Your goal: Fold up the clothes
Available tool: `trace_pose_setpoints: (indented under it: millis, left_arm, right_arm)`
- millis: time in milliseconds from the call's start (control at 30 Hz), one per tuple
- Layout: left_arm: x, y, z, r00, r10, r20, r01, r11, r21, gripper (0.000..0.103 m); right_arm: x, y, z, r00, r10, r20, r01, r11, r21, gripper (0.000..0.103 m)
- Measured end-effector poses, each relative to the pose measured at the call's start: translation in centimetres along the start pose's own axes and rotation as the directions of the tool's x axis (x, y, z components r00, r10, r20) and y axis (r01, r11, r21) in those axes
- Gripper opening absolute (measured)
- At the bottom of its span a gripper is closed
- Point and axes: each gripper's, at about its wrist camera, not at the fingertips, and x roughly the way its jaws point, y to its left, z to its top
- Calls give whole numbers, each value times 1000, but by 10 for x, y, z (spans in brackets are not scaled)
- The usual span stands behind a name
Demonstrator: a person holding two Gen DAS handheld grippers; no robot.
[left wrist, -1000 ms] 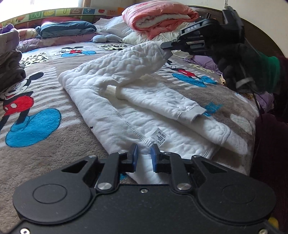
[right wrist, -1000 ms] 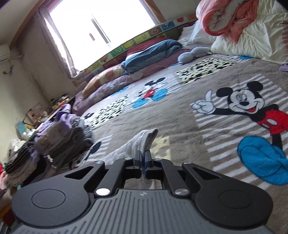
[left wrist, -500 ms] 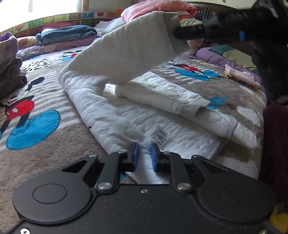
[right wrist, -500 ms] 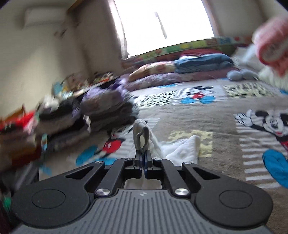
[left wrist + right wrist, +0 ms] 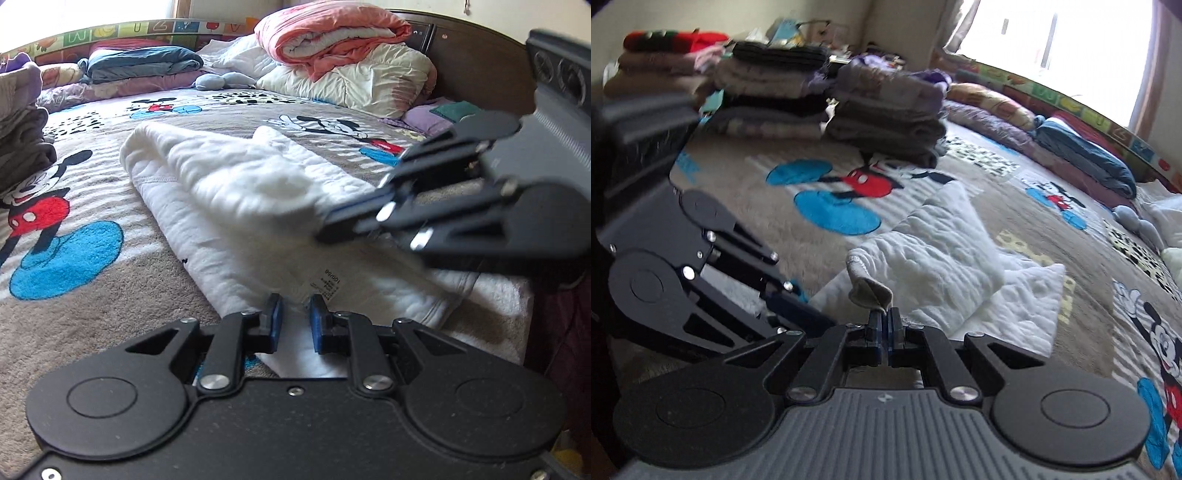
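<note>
Grey-brown fleece blanket printed with cartoon mice (image 5: 110,273) covers the bed and fills most of both views. Along the top of the left wrist view a rolled pink-and-white quilt (image 5: 332,37) sits on a cream padded duvet (image 5: 354,83), with a folded dark blue blanket (image 5: 144,62) further left against the alphabet-patterned bed edge. In the right wrist view, stacks of folded grey and dark clothes (image 5: 827,99) stand in the upper left of the frame on the blanket.

The white quilted garment (image 5: 236,229) lies across the middle of the left wrist view, running from upper left down to the lower centre, partly folded, with one sleeve (image 5: 251,181) lifted off it toward the right. A small printed white care label (image 5: 328,282) lies on the garment just above the lower centre.

The right tongs (image 5: 885,325) are pressed together, pinching the grey-white ribbed cuff (image 5: 868,286) of that sleeve; in the left wrist view the same tool enters from the right edge, blurred, with the sleeve hanging from its tip above the garment. The left tongs (image 5: 295,323) sit at the lower centre of their own view, blue pads (image 5: 275,317) slightly apart with the garment's near edge between them; whether the pads press the cloth cannot be told.
</note>
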Motion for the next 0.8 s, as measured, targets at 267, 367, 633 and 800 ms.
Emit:
trace_pose_setpoints:
  millis: [267,367,633,800]
  left_arm:
    - [-26,7,8,997,-69,25,68,997,30,19]
    - [-40,18,13,996,-48,80,48,999,-1,19]
    - [-20,69,51,968,151,199,-104,968,-228,19]
    - [15,107,72,975,94,201,-15,932,-362,21]
  right_arm:
    - [23,10,-8,997,-2,-77,-3,998,-66,5]
    - [23,9,-7,997,0,-77,-6,998,-68,5]
    - [21,11,-6,998,4,-67,-10,996,-91,5]
    - [20,11,-7,998,10,-61,-18,992,-122,5]
